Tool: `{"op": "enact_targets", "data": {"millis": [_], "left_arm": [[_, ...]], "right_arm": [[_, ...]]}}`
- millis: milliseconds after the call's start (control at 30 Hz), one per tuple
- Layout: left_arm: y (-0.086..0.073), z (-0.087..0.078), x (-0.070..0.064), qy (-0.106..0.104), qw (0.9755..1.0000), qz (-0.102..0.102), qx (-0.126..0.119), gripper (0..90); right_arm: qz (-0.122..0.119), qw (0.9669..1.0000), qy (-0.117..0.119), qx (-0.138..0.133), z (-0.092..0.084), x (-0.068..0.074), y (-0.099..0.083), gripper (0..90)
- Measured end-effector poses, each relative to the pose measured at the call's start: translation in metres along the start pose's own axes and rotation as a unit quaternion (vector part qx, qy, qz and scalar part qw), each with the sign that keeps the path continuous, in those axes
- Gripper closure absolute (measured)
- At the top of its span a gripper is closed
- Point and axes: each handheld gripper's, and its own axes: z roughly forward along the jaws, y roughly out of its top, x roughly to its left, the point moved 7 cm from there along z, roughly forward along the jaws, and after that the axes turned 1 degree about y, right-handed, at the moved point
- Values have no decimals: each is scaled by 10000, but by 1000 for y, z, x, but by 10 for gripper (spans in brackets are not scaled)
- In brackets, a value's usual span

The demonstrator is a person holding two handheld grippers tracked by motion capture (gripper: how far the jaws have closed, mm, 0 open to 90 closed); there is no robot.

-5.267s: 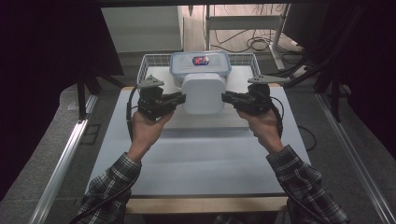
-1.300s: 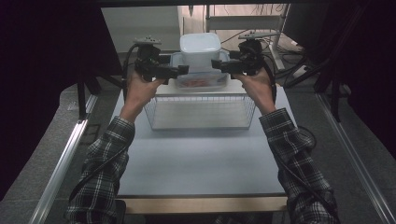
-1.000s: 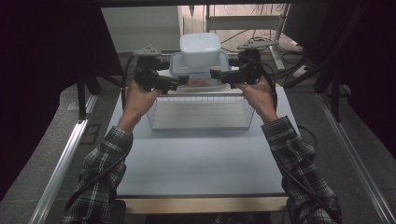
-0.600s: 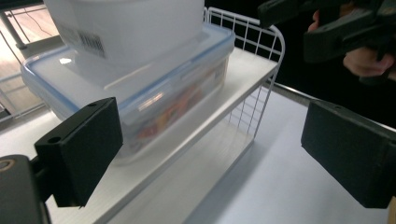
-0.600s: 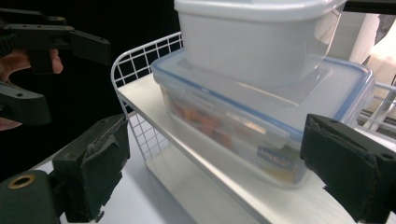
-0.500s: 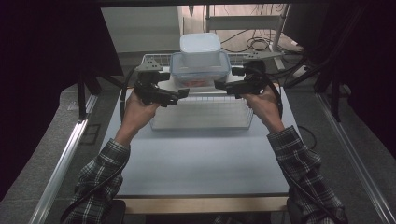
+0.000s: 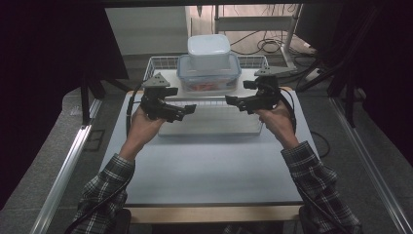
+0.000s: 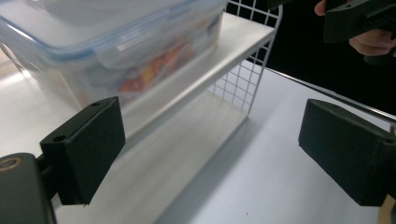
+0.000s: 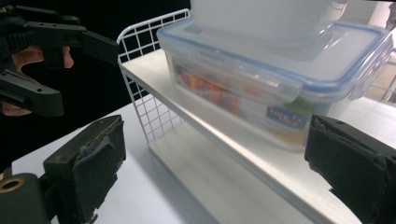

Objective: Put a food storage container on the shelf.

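High view: a white wire-mesh shelf rack [image 7: 209, 124] stood at the upper centre of the frame on the pale grey table [image 7: 204, 170]. On its top shelf sat a clear rectangular plastic food box with a blue-edged clip lid [image 7: 208, 74], coloured contents showing through its wall; a smaller white translucent tub [image 7: 209, 49] rested on that lid. The left gripper [image 7: 187, 110] and right gripper [image 7: 231, 101] hung at either side of the rack, below the box, jaws apart and empty.

Left gripper view: both black jaws stood wide apart at the lower corners. The clear box filled the upper left, on the white shelf board [image 8: 233, 42]; the wire mesh end showed at upper centre.

Right gripper view: jaws likewise spread, gripping nothing. The box, bearing a blue label, lay at upper right; the left gripper appeared at upper left.
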Motion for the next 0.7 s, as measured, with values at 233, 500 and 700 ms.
{"op": "enact_targets", "data": {"millis": [233, 500, 700], "left_arm": [[-16, 3, -6, -25, 9999, 26, 107, 71], [-35, 4, -12, -45, 9999, -18, 122, 71], [-53, 5, -16, -87, 9998, -80, 140, 70]], "right_arm": [[-50, 10000, 56, 13, -1, 6, -11, 46], [-187, 9997, 26, 149, -1, 14, -29, 32], [-221, 9995, -1, 228, 3, 16, -47, 24]]}}
